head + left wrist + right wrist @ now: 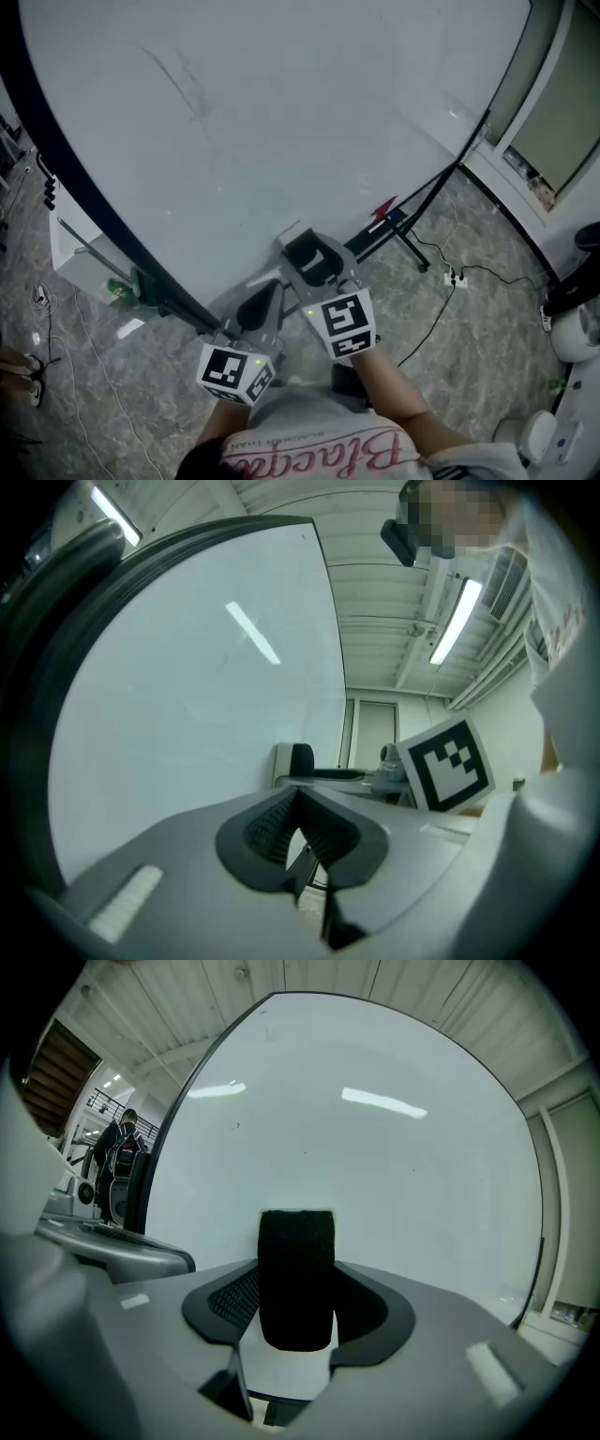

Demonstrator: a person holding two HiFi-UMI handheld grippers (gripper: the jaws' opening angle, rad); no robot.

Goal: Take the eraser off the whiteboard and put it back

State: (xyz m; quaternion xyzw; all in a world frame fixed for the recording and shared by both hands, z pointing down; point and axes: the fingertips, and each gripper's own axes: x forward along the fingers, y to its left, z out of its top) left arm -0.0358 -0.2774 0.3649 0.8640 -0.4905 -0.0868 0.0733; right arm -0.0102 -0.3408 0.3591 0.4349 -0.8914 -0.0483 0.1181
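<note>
The eraser (309, 262), black felt on a white body, sits against the lower part of the big whiteboard (262, 122). My right gripper (307, 246) is shut on it, one finger on each side. In the right gripper view the eraser (296, 1279) stands upright and fills the space between the pads of the right gripper (297, 1262). My left gripper (270, 291) hangs just left of it, a little short of the board, shut with nothing in it. From the left gripper (298, 810) view, the eraser (293, 760) shows beyond the closed pads, beside the right gripper's marker cube (448, 766).
Red and blue markers (386, 208) lie on the board's ledge to the right. The stand's black legs (412, 248) reach onto the stone floor, where a cable and a power strip (455, 277) lie. A white shelf (75, 248) stands left. A person (122, 1162) stands far off.
</note>
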